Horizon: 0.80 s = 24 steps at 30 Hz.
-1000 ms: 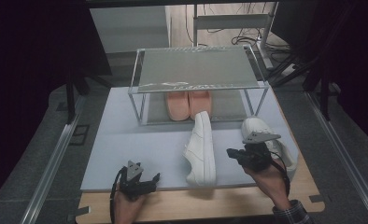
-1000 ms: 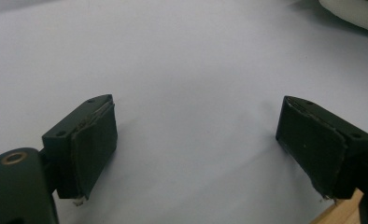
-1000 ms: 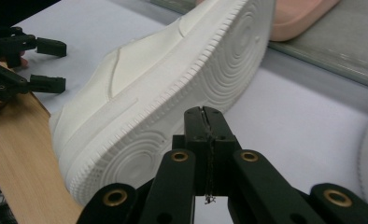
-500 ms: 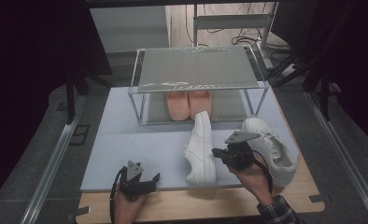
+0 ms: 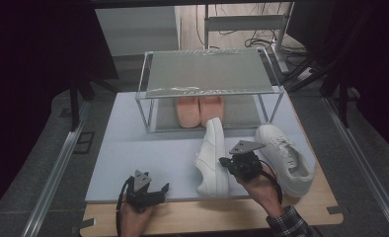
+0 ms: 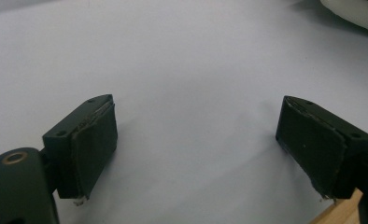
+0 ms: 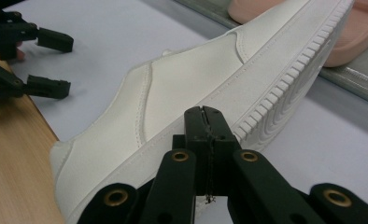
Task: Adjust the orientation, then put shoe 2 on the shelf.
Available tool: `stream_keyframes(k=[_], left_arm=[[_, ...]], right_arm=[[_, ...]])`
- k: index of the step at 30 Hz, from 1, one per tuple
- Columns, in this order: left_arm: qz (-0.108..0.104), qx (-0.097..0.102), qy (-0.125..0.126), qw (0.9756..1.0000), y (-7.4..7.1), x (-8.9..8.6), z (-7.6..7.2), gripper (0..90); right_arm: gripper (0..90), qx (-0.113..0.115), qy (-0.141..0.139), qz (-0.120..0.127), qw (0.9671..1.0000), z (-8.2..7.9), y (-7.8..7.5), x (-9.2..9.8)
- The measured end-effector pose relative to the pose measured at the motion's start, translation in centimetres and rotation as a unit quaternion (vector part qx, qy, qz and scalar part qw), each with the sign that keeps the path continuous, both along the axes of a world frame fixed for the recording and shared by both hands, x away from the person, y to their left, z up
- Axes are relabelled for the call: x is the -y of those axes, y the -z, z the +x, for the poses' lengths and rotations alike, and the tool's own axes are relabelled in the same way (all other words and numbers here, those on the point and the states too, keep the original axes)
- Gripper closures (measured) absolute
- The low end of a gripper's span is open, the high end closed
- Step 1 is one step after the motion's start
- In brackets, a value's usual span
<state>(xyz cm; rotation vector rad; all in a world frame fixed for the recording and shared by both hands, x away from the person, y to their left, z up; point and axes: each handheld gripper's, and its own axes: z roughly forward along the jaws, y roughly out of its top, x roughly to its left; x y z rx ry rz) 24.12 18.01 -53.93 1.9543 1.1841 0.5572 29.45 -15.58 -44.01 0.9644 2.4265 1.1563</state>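
- The white sneaker lies tipped on its side on the pale worktop, its ribbed sole facing the right tool and its toe near the clear rack.
- The right tool is clenched with nothing between its jaws, right beside the sneaker's sole edge.
- The left tool rests released, well apart from the sneaker.

The left gripper sits low in the left hand, its jaws spread wide apart — nothing between the pads. The right gripper, carried by the right hand, has its jaws pressed together — pads meeting flush.
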Motion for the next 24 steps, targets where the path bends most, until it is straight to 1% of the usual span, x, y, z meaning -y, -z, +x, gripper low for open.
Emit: stream_keyframes(k=[4,8,12,16,24], left_arm=[[0.0,0.0,0.0,1.0,0.0,0.0,0.0,12.9],[0.0,0.0,0.0,1.0,0.0,0.0,0.0,12.9],[0.0,0.0,0.0,1.0,0.0,0.0,0.0,12.9],[0.0,0.0,0.0,1.0,0.0,0.0,0.0,12.9],[-0.001,0.0,-0.001,1.0,0.0,0.0,0.0,12.8]], right_arm=[[90.0,-0.003,0.005,-0.002,1.0,-0.2,0.1,0.4],[90.0,-0.005,0.011,0.006,0.9999,-0.3,0.2,0.7],[90.0,-0.001,0.018,0.001,0.9998,-0.5,0.2,0.8],[90.0,0.0,0.024,0.006,0.9997,-0.6,0.2,1.1],[90.0,0.0,0.035,0.005,0.9994,-0.8,0.2,1.9]])
